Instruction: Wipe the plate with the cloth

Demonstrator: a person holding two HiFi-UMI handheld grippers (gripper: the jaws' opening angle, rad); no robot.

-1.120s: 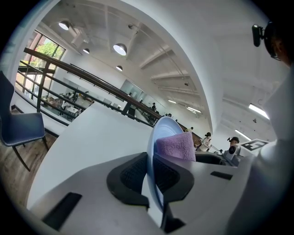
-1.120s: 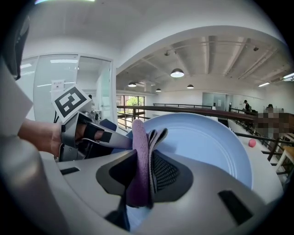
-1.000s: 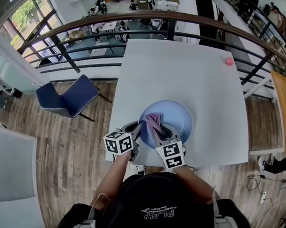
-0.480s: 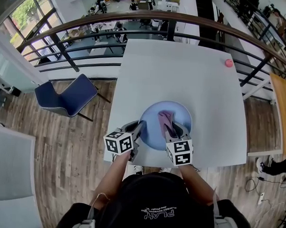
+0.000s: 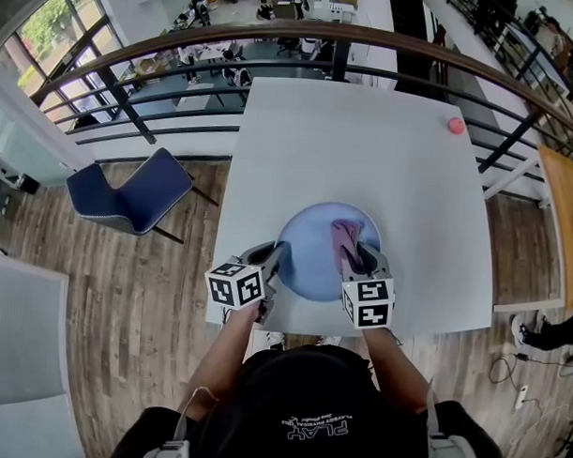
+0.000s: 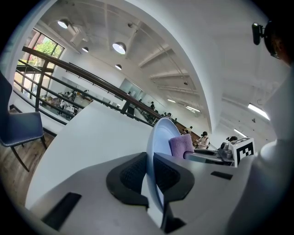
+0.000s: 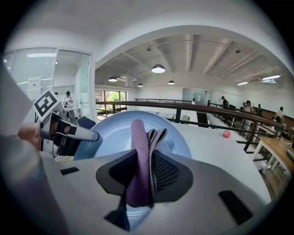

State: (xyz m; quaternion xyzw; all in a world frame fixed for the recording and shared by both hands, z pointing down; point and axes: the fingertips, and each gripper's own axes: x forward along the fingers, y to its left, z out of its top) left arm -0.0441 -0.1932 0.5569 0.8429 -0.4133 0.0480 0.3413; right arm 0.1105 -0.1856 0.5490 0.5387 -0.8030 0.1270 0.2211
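Note:
A light blue plate (image 5: 312,241) lies on the white table (image 5: 364,151) near its front edge. My left gripper (image 5: 280,258) is shut on the plate's left rim; in the left gripper view the rim (image 6: 150,156) stands pinched between the two pads of the left gripper (image 6: 149,173). My right gripper (image 5: 360,255) is shut on a folded purple cloth (image 5: 345,237), pressing it onto the right part of the plate. In the right gripper view the cloth (image 7: 139,147) sticks up between the pads of the right gripper (image 7: 146,173) over the plate (image 7: 108,134).
A small pink ball (image 5: 456,125) rests at the table's far right corner. A blue chair (image 5: 128,194) stands on the wooden floor to the left. A dark railing (image 5: 180,51) curves behind the table, and a wooden table (image 5: 567,210) edge shows at the right.
My right gripper has slid the cloth across the plate from its middle toward its right side. The left gripper and the plate have stayed in place.

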